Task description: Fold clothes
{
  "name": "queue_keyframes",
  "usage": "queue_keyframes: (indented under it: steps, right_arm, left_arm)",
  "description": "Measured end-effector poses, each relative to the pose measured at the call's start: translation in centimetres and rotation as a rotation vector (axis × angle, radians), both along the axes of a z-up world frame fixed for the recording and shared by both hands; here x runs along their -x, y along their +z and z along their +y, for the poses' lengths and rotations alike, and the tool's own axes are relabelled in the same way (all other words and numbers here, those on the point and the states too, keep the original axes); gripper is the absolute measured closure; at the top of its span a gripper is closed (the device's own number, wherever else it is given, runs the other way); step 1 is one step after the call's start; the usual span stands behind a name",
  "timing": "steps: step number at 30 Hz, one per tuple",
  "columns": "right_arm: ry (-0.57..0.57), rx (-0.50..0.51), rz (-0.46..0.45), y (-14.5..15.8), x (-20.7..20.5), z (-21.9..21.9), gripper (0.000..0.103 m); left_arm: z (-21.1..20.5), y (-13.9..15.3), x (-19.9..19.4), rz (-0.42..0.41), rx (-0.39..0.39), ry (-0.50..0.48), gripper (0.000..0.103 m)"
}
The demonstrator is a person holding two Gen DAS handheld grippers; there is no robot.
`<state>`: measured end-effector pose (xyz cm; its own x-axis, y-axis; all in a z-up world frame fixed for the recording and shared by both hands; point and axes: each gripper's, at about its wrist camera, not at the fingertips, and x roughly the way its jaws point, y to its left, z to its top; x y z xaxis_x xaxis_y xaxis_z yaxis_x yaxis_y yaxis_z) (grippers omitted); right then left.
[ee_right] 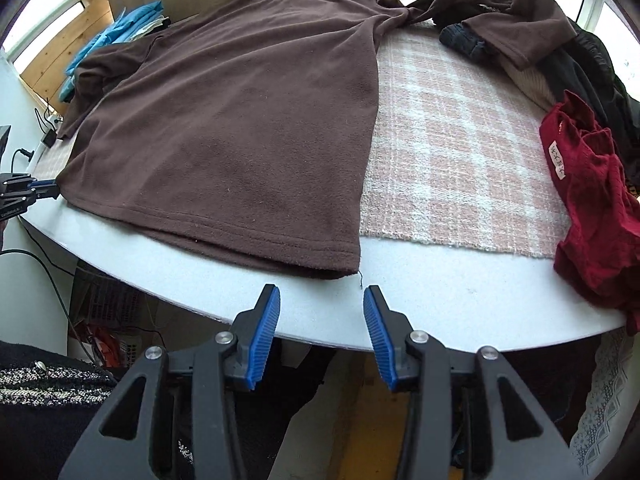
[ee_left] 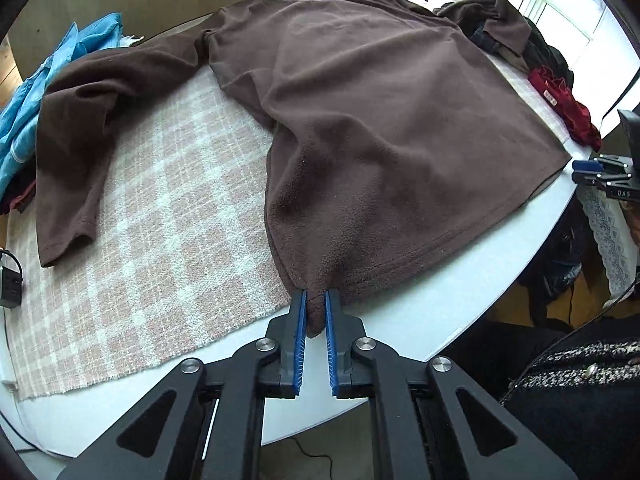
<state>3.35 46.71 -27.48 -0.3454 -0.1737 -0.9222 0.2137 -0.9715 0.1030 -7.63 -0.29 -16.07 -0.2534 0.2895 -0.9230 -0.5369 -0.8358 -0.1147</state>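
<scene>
A brown fleece top (ee_left: 360, 120) lies spread flat on a plaid cloth (ee_left: 160, 200), its hem toward me and one sleeve (ee_left: 72, 152) stretched out left. My left gripper (ee_left: 317, 294) is shut on the hem's left corner, with brown fabric pinched between the blue pads. In the right wrist view the same fleece top (ee_right: 240, 120) ends at its right hem corner (ee_right: 348, 264). My right gripper (ee_right: 322, 290) stands open just in front of that corner, over the bare table rim, with nothing between its fingers. The other sleeve (ee_right: 500, 16) lies back right over a clothes pile.
The round white table (ee_right: 440, 292) drops off close to both grippers. A red knit garment (ee_right: 592, 208) lies at the right edge, with dark clothes (ee_right: 580, 60) behind it. Blue clothes (ee_left: 40, 92) are heaped at the left. A black power adapter (ee_left: 10, 280) sits at the far left.
</scene>
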Motion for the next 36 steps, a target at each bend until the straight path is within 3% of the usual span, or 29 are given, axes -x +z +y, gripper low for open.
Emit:
queue_keyframes:
  steps: [3,15,18,23,24,25,27,29,31,33,34,35,36]
  right_arm:
    - [-0.024,0.05,0.019,0.5,-0.7,1.6,0.06]
    - [-0.003,0.01,0.05,-1.1,0.5,-0.9,0.063]
    - [-0.02,0.02,0.051,-1.1,1.1,-0.5,0.071]
    - [0.016,-0.047,0.067,-1.1,1.3,-1.0,0.076]
    - [0.021,-0.036,0.06,-1.1,1.4,-1.1,0.092]
    - [0.026,-0.03,0.054,-1.1,1.6,-1.3,0.097]
    - [0.037,-0.085,0.045,-0.4,2.3,-1.8,0.098]
    - [0.076,-0.088,0.044,3.2,4.0,-2.0,0.098]
    - [0.109,-0.114,0.171,11.3,5.4,-2.2,0.098]
    - [0.134,-0.194,0.311,18.1,5.7,-2.4,0.098]
    - [0.141,-0.213,0.287,18.3,5.6,-2.1,0.098]
    - [0.151,-0.233,0.254,18.1,5.5,-1.8,0.098]
    - [0.181,-0.26,0.164,16.0,5.2,-1.6,0.098]
  left_arm:
    - [-1.6,1.7,0.7,-0.014,-0.084,0.054,0.095]
    - [-0.8,0.0,3.5,-0.046,-0.093,0.046,0.095]
    - [-0.9,-0.4,3.7,-0.055,-0.1,0.045,0.095]
    - [-0.9,-0.7,4.0,-0.065,-0.108,0.047,0.095]
    - [-0.8,-0.8,4.1,-0.066,-0.109,0.048,0.095]
    - [-0.6,-0.9,4.4,-0.068,-0.103,0.05,0.095]
    - [-0.1,-0.5,5.2,-0.072,-0.091,0.046,0.096]
    - [0.3,3.1,6.0,-0.02,-0.105,0.04,0.096]
    - [0.4,8.4,6.2,0.075,-0.137,0.05,0.096]
    - [-0.2,9.7,4.4,0.055,-0.166,0.066,0.096]
    - [-0.5,10.2,3.5,0.041,-0.18,0.074,0.096]
    - [-0.5,8.5,2.3,-0.016,-0.174,0.078,0.096]
    - [-0.4,6.4,1.0,-0.081,-0.164,0.081,0.096]
